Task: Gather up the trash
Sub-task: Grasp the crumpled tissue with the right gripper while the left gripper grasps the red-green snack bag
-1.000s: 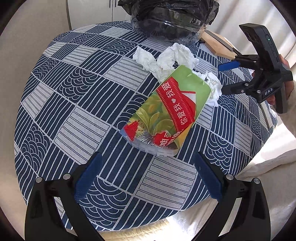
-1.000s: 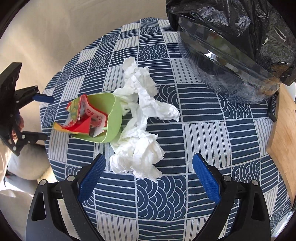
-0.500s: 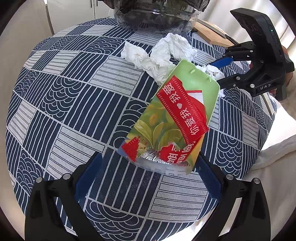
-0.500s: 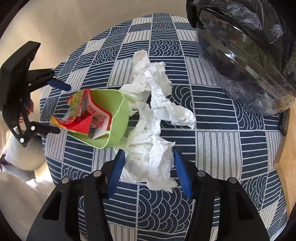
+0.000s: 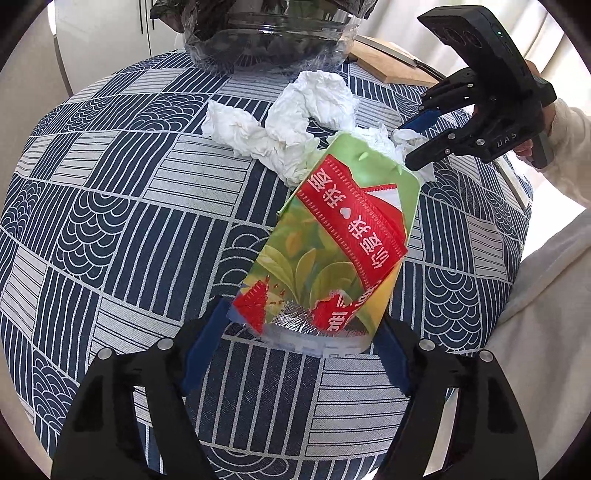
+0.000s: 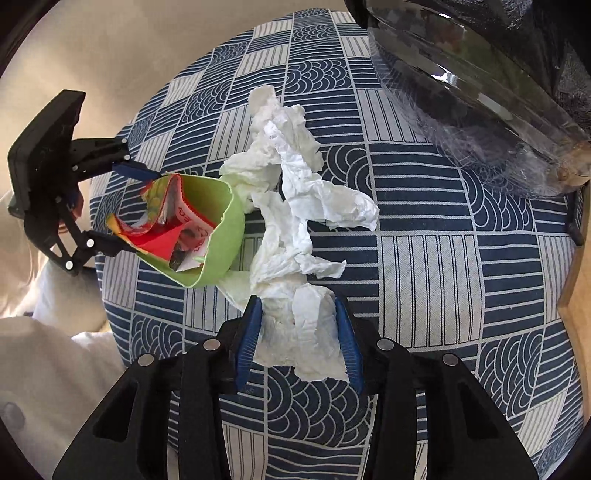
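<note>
A torn green and red snack packet (image 5: pixel 332 251) lies on the blue patterned tablecloth (image 5: pixel 110 221). My left gripper (image 5: pixel 295 347) has its blue pads on both sides of the packet's torn end. Crumpled white tissue paper (image 6: pixel 295 221) lies in a long heap beside the packet (image 6: pixel 192 229). My right gripper (image 6: pixel 299 343) is shut on the near end of the tissue. In the left wrist view the right gripper (image 5: pixel 417 144) pinches the tissue (image 5: pixel 288 125) behind the packet. In the right wrist view the left gripper (image 6: pixel 122 210) straddles the packet.
A clear bin lined with a black bag (image 5: pixel 269 33) stands at the far edge of the table, also at top right in the right wrist view (image 6: pixel 498 81). A wooden board (image 5: pixel 391 66) lies beside it. White cloth (image 5: pixel 546 314) hangs at the table's right.
Both grippers moved forward and closed. The left now grips the packet's torn end, the right has pinched the near end of the tissue.
</note>
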Demonstrator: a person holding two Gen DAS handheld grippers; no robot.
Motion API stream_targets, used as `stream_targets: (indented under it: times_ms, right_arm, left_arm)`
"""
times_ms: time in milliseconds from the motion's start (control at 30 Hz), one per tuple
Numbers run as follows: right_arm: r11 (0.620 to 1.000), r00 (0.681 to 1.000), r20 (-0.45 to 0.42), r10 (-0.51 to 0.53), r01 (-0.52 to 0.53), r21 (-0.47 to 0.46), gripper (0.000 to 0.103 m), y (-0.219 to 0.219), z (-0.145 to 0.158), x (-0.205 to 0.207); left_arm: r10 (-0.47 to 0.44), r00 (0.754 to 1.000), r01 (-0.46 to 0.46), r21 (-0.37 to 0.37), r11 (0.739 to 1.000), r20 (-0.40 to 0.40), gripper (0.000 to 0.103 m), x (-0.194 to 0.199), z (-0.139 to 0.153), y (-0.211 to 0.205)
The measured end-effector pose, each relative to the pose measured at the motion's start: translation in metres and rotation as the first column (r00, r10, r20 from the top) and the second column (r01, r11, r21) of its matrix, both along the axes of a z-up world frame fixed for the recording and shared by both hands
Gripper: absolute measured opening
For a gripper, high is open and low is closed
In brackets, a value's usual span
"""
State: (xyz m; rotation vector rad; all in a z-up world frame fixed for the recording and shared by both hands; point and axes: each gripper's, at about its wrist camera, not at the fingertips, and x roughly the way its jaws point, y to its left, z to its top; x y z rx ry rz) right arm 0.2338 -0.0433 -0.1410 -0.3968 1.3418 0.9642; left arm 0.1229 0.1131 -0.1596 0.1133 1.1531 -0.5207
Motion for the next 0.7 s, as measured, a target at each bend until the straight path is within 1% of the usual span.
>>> stream_targets:
  times_ms: [33, 100, 200, 233, 300, 367, 433, 467, 500, 533, 567, 700]
  right_arm:
    - [1.0, 1.0, 0.002, 0.001, -0.001, -0.005, 0.038, 0.0, 0.0, 0.001]
    - [1.0, 1.0, 0.01, 0.003, -0.003, -0.016, 0.038, -0.001, 0.001, 0.003]
    - [1.0, 1.0, 0.015, -0.003, 0.003, -0.021, 0.039, -0.003, 0.004, 0.007]
    - [1.0, 1.0, 0.017, -0.005, 0.006, -0.023, 0.04, -0.004, 0.004, 0.008]
    - [0.999, 1.0, 0.025, -0.013, 0.014, -0.033, 0.043, -0.006, 0.005, 0.009]
    - [0.998, 0.999, 0.034, -0.029, 0.031, -0.047, 0.044, -0.01, 0.003, 0.01]
    - [0.998, 0.998, 0.029, -0.049, 0.05, -0.037, 0.044, -0.014, 0.001, 0.011]
    - [0.998, 0.998, 0.029, -0.06, 0.061, -0.03, 0.044, -0.016, 0.001, 0.01]
    - [0.997, 0.997, 0.031, -0.069, 0.07, -0.023, 0.044, -0.017, 0.002, 0.01]
    - [0.997, 0.996, 0.034, -0.077, 0.078, -0.019, 0.044, -0.018, 0.002, 0.009]
    - [0.996, 0.996, 0.036, -0.082, 0.082, -0.017, 0.042, -0.019, 0.002, 0.008]
    - [0.997, 0.996, 0.054, -0.071, 0.072, -0.024, 0.041, -0.021, 0.004, 0.0]
  left_arm:
    - [-0.007, 1.0, 0.007, -0.008, 1.0, 0.004, 0.066, 0.002, 0.001, 0.0]
    - [-0.021, 1.0, 0.021, -0.016, 1.0, 0.023, 0.06, 0.007, 0.001, -0.002]
    - [-0.04, 0.998, 0.041, -0.031, 0.999, 0.041, 0.038, 0.015, 0.003, -0.003]
    - [-0.04, 0.998, 0.042, -0.042, 0.998, 0.039, 0.035, 0.016, 0.005, -0.003]
    - [-0.045, 0.998, 0.046, -0.048, 0.998, 0.033, 0.03, 0.015, 0.006, -0.005]
    - [-0.048, 0.998, 0.049, -0.036, 0.998, 0.033, 0.029, 0.011, 0.008, -0.006]
    - [-0.048, 0.998, 0.049, -0.024, 0.999, 0.034, 0.027, 0.008, 0.01, -0.008]
    - [-0.047, 0.998, 0.048, -0.016, 0.999, 0.036, 0.022, 0.008, 0.01, -0.007]
    - [-0.049, 0.998, 0.05, -0.017, 0.999, 0.031, 0.01, 0.007, 0.012, -0.009]
    - [-0.058, 0.998, 0.058, -0.034, 0.998, 0.009, 0.007, 0.005, 0.012, -0.008]
    - [-0.063, 0.998, 0.062, -0.043, 0.997, -0.009, 0.007, 0.003, 0.013, -0.009]
    - [-0.061, 0.998, 0.061, -0.01, 0.998, -0.034, 0.006, -0.004, 0.01, -0.018]
